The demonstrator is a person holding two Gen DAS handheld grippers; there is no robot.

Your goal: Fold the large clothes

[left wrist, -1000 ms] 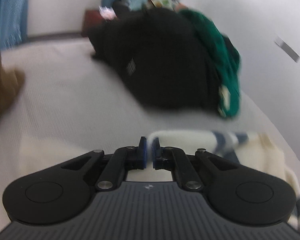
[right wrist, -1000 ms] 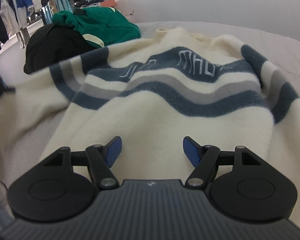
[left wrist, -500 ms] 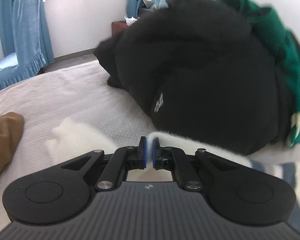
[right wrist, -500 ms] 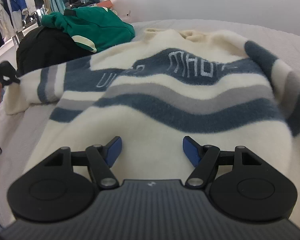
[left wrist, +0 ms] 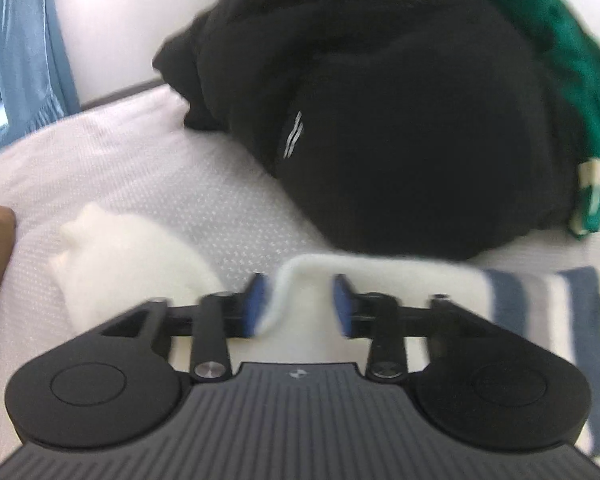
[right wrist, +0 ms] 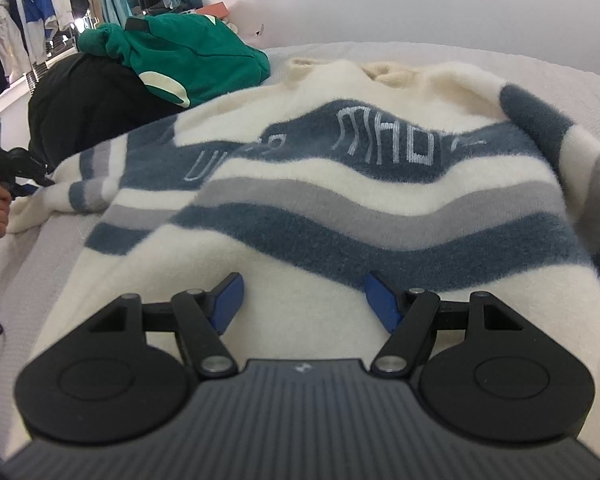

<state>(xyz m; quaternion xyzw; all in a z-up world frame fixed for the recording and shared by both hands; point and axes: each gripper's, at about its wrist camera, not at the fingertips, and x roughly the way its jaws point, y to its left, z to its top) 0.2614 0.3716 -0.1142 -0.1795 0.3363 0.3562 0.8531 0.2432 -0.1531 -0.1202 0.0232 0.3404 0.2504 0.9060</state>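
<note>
Cream fleece with blue and grey stripes, the sweater (right wrist: 340, 200) lies spread face up on the bed (left wrist: 180, 184), no fold made yet. The left gripper (left wrist: 298, 304) is opening, a sleeve edge (left wrist: 300, 268) slack between its jaws; the right gripper (right wrist: 304, 300) hovers, jaws apart and empty.

Cream fuzzy sweater (right wrist: 312, 216) w/ wavy navy + grey bands and pale lettering across the chest lies spread flat, front up, on the light bedcover, collar at the far end, hem nearest the right wrist cam. One sleeve (right wrist: 92, 192) stretches out sideways toward the black garment pile, same navy/grey stripes partway along, cream toward the cuff. In left wrist view the cream cuff edge (left wrist: 300, 270) stands up in a ridge, striped part (left wrist: 540, 304) trailing off to the right.
</note>
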